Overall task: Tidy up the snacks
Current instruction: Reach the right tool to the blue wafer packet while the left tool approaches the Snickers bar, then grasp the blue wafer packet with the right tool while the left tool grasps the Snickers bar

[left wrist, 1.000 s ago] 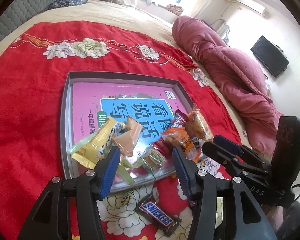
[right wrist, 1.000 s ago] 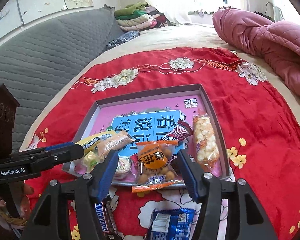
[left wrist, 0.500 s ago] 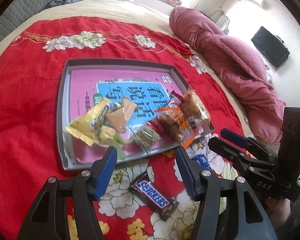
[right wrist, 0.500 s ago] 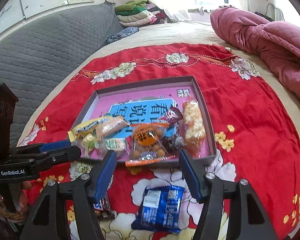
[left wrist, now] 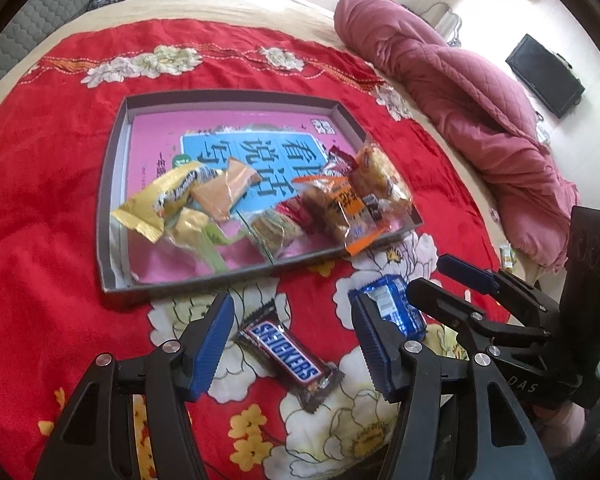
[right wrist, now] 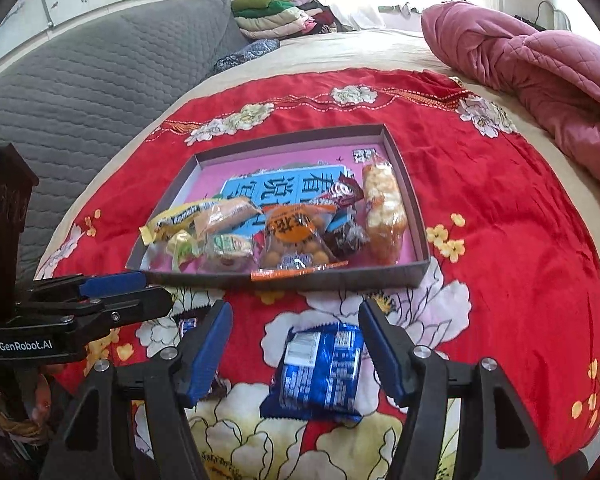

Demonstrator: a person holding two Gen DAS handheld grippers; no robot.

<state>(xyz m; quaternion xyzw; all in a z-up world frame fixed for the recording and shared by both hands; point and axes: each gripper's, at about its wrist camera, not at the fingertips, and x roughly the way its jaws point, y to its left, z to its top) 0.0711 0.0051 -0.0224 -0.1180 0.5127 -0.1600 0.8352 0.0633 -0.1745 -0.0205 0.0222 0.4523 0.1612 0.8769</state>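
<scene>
The left wrist view shows the whole Snickers bar (left wrist: 290, 354) lying on the red blanket (left wrist: 40, 184) between the left gripper (left wrist: 294, 346)'s spread fingers, nothing pinched; its jaws have just been opening. In the right wrist view that bar is mostly hidden behind a finger. There the blue packet (right wrist: 320, 372) lies between the right gripper (right wrist: 296, 350)'s parted, just-widened fingers, untouched; the left view cuts it off behind a finger. The grey tray (right wrist: 406, 184) holds the other snacks; small labels are unreadable
</scene>
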